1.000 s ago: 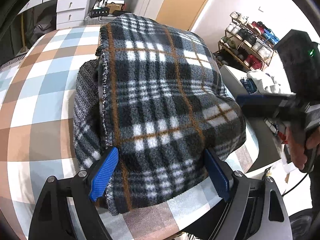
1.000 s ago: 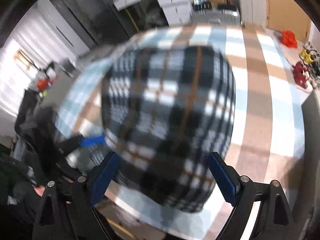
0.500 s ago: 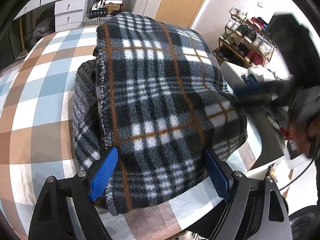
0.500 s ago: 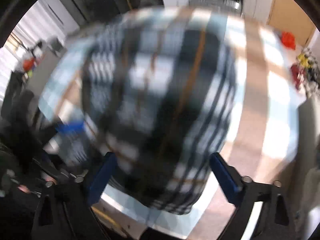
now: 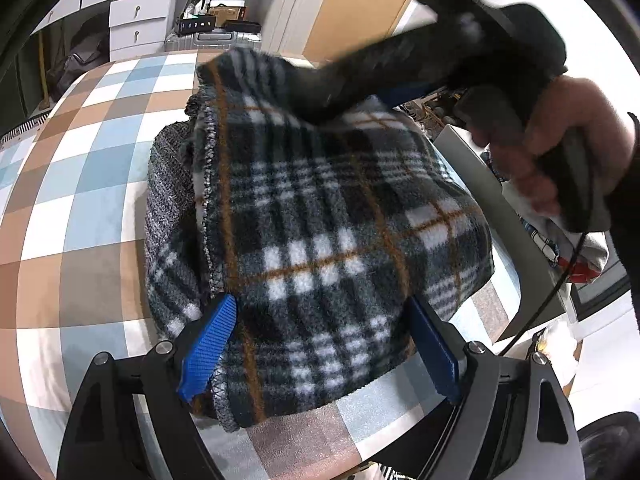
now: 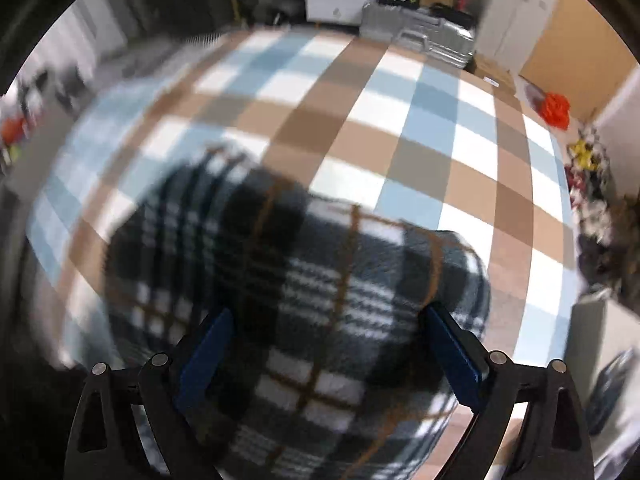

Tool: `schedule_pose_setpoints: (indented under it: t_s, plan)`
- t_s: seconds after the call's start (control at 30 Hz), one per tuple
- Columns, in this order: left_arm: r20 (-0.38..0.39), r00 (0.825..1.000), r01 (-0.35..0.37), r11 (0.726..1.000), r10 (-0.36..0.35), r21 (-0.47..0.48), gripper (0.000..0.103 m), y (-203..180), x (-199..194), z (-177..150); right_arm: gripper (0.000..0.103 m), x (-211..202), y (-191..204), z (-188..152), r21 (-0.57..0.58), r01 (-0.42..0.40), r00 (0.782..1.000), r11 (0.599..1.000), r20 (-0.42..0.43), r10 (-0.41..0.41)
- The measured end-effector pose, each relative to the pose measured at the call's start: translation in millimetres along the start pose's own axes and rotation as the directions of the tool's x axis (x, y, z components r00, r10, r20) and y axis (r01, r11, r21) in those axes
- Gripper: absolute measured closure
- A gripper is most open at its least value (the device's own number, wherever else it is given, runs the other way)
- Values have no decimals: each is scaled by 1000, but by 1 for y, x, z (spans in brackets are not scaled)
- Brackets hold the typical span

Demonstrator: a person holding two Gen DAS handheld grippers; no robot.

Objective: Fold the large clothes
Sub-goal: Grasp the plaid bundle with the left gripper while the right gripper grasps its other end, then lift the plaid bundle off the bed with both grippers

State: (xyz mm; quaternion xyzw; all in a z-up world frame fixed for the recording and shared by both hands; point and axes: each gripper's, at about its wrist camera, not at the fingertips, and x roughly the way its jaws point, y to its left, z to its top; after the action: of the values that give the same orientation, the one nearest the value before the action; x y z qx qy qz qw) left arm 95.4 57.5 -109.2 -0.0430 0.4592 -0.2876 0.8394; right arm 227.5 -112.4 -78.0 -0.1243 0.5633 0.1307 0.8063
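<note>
Plaid fleece garment (image 5: pixel 328 224), already folded into a thick bundle, was seen lying near the front edge of the checked bed cover (image 5: pixel 92 168), w/ the left gripper (image 5: pixel 320 344) straddling its near end, jaws spread wide, pads apparently not pinching. Right gripper (image 6: pixel 328 356) was blurred over the far end, jaws opening, fleece between them but not clamped. Folding was judged nearly done; next move prob. calls for a final tidy/press or lifting the bundle aside.

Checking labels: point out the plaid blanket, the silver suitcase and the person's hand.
plaid blanket (image 5: pixel 332 240), left wrist view, middle of top fold
silver suitcase (image 6: pixel 424 34), right wrist view, its lid
hand (image 5: pixel 560 140), left wrist view, back of hand
</note>
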Motion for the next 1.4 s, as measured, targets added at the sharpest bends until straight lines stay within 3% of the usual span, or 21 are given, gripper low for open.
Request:
schedule_pose_setpoints:
  t_s: [0.17,0.3,0.37,0.47,0.57,0.63,0.7,0.73,0.83,0.93,1.0,1.03,1.1,1.3,1.4]
  plan:
    - [0,1000,23,1000,-23,-18,20,5,0,1,4,13,-6,3,25,-31,999,999,16,31]
    - [-4,999,51,998,-51,-25,20,13,-2,-1,0,2,-6,-4,24,-55,994,998,100,53]
    - [-8,998,60,998,-60,-6,20,13,-5,0,0,-26,-14,-12,25,-126,978,992,169,120]
    - [-8,997,72,997,-72,-4,20,13,-16,2,0,-58,-48,-38,119,-332,919,936,265,292]
    - [-12,993,114,992,-114,-45,20,12,-33,6,0,-62,-81,-77,212,-416,891,884,291,349]
    - [-12,987,161,986,-162,-43,20,7,-42,9,0,-45,-101,-102,284,-489,864,825,284,415]
    - [2,984,177,983,-178,-42,20,1,-48,13,0,-11,-116,-123,379,-560,828,737,236,508]
    - [-1,984,177,983,-177,-42,20,-2,-48,16,0,0,-121,-127,411,-572,818,709,225,529]
    - [-39,991,128,991,-130,-47,20,-3,-34,23,0,29,-123,-137,464,-638,758,615,235,609]
    - [-99,992,70,994,-78,-78,20,7,-13,28,0,46,-116,-133,461,-708,682,534,250,687]
    - [-129,988,74,991,-89,-115,20,20,-2,29,0,54,-111,-127,457,-735,646,501,246,723]
    - [-133,986,80,989,-97,-124,20,23,-1,30,0,57,-108,-127,459,-736,642,498,238,729]
    - [-149,987,44,992,-62,-121,20,32,1,31,0,66,-105,-127,470,-760,603,448,253,757]
    - [-188,979,56,992,-76,-109,20,44,7,31,0,66,-87,-116,443,-761,610,473,244,753]
    - [-183,979,67,992,-86,-110,20,50,8,32,9,60,-71,-114,423,-744,644,517,249,723]
